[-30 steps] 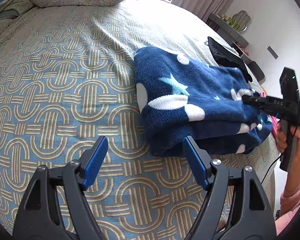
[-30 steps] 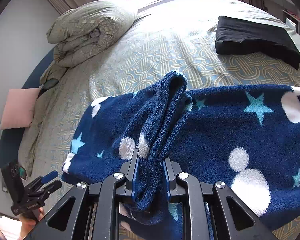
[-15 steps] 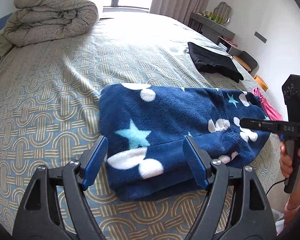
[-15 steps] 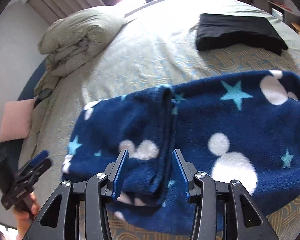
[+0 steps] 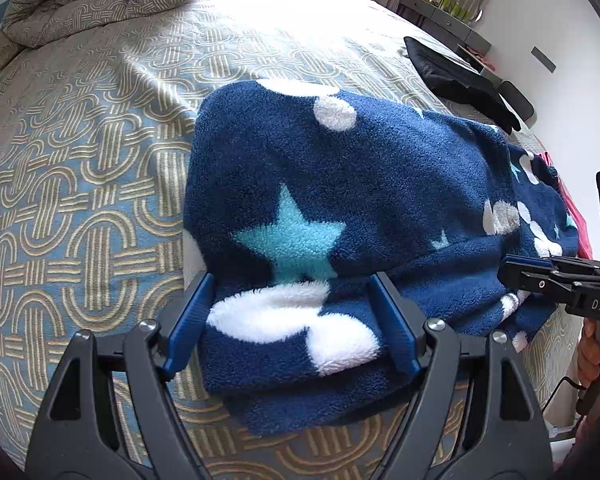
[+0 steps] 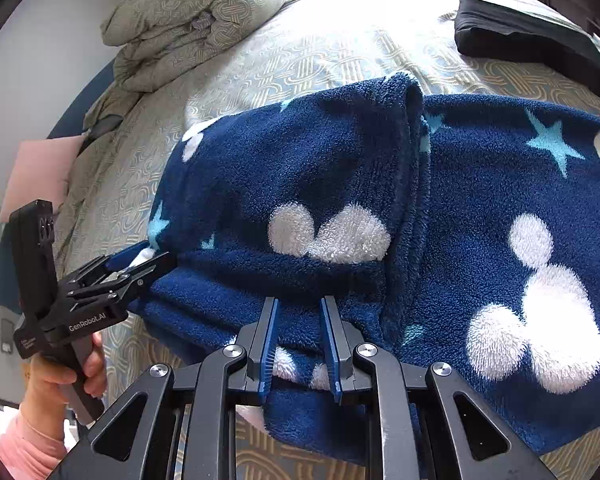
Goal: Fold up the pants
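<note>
The navy fleece pants (image 5: 340,184) with white dots and teal stars lie folded in layers on the patterned bed cover (image 5: 80,160). My left gripper (image 5: 296,320) is open, its blue fingers straddling the near folded end of the pants. In the right wrist view the pants (image 6: 340,184) fill the middle, with a folded edge running up the centre. My right gripper (image 6: 298,344) sits at the near edge of the pants, its jaws narrowed around a fold of fleece. The left gripper (image 6: 140,264) shows at the left, the right gripper (image 5: 548,280) at the right of the left wrist view.
A rolled duvet (image 6: 196,20) lies at the head of the bed. A folded black garment (image 6: 532,44) lies at the far right. A pink pillow (image 6: 40,172) sits off the left side. A shelf and white wall (image 5: 540,12) stand beyond the bed.
My left gripper moved forward until its open fingers straddle the pants' end. My right gripper let go of the raised fold, moved to the near edge and narrowed again on the fleece.
</note>
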The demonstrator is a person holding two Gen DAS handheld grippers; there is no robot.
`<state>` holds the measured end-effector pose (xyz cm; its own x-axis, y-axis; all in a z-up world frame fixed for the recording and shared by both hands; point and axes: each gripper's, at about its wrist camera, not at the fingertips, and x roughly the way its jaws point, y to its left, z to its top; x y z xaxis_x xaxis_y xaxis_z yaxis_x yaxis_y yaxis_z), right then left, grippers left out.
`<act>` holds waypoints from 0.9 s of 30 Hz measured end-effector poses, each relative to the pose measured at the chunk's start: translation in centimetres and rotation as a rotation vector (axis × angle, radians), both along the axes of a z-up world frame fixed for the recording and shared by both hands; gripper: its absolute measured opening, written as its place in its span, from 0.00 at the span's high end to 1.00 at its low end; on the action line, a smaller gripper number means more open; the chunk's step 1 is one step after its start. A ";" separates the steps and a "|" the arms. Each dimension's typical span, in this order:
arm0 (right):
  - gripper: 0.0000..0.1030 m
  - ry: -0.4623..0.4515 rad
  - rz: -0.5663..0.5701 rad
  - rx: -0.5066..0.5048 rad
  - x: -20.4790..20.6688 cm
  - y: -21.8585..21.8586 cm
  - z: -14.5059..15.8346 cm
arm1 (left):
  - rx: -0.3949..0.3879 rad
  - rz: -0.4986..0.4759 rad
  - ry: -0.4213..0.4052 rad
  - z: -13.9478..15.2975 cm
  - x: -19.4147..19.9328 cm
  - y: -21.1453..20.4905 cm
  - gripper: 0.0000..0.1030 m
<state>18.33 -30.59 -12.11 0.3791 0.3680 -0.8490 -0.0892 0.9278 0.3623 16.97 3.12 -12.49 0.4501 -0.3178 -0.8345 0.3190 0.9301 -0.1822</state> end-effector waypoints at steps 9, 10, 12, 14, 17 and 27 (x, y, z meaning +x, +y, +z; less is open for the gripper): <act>0.78 -0.086 -0.087 0.022 -2.7 -3.7 2.7 | 0.050 0.003 -0.024 1.7 -0.4 -0.7 0.23; 0.77 -0.092 -0.117 0.018 -3.2 -4.5 2.9 | 0.046 0.005 -0.023 1.9 -0.5 -0.8 0.23; 0.75 -0.097 -0.190 0.020 -4.1 -6.8 3.2 | 0.040 0.005 -0.023 2.2 -0.5 -0.9 0.23; 0.73 -0.094 -0.278 0.032 -4.9 -9.6 3.2 | 0.041 0.003 -0.031 2.5 -0.6 -1.3 0.23; 0.72 -0.080 -0.416 0.055 -7.0 -13.9 2.7 | 0.056 -0.001 -0.046 3.1 -0.8 -2.1 0.23; 0.39 0.004 -0.728 -0.017 -12.8 -23.4 -0.3 | 0.045 -0.004 -0.041 4.5 -0.6 -4.9 0.20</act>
<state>5.50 -54.01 -12.38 0.5198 0.0108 -0.8542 0.5541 0.7567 0.3468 16.38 -1.81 -8.03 0.4829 -0.2819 -0.8291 0.3287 0.9359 -0.1268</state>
